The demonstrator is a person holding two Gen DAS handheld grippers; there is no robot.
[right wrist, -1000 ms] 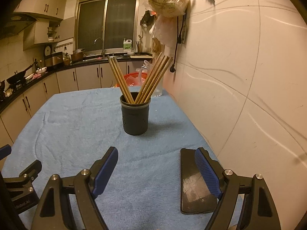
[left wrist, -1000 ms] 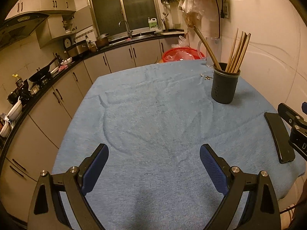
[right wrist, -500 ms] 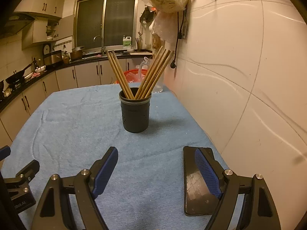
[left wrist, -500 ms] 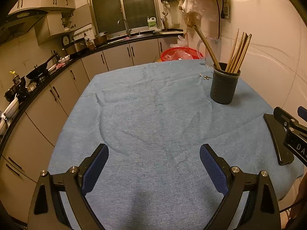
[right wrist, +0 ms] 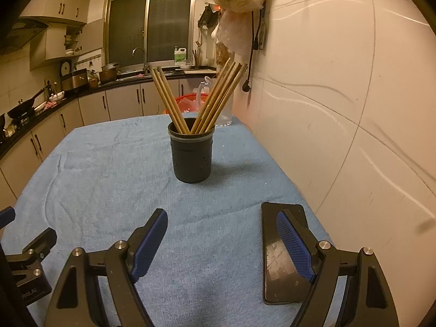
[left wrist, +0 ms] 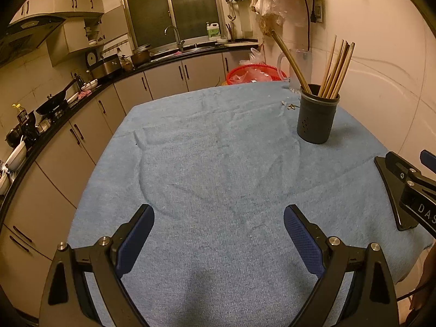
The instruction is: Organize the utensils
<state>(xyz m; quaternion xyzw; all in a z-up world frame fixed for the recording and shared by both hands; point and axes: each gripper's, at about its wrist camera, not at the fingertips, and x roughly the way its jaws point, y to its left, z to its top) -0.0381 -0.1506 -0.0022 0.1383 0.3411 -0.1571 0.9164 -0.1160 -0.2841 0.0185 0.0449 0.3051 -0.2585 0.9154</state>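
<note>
A dark round utensil holder (right wrist: 193, 158) (left wrist: 317, 118) stands upright on the blue cloth (left wrist: 218, 169) near the wall. Several wooden chopsticks (right wrist: 209, 100) (left wrist: 336, 70) stick out of it, fanned to both sides. My right gripper (right wrist: 222, 234) hangs open above the cloth, short of the holder, with nothing between its blue pads. My left gripper (left wrist: 218, 231) is open too, over bare cloth to the left, and holds nothing. In the left wrist view the right gripper's black body (left wrist: 408, 188) shows at the right edge.
A black phone (right wrist: 283, 253) lies flat on the cloth under my right gripper's right finger, close to the white wall (right wrist: 340, 109). A clear jug (right wrist: 224, 109) and a red basket (left wrist: 254, 75) sit behind the holder. Kitchen counters (left wrist: 54, 120) run along the left.
Both views have shifted slightly; the holder now sits a little nearer in the right wrist view. Both grippers stay open and empty.
</note>
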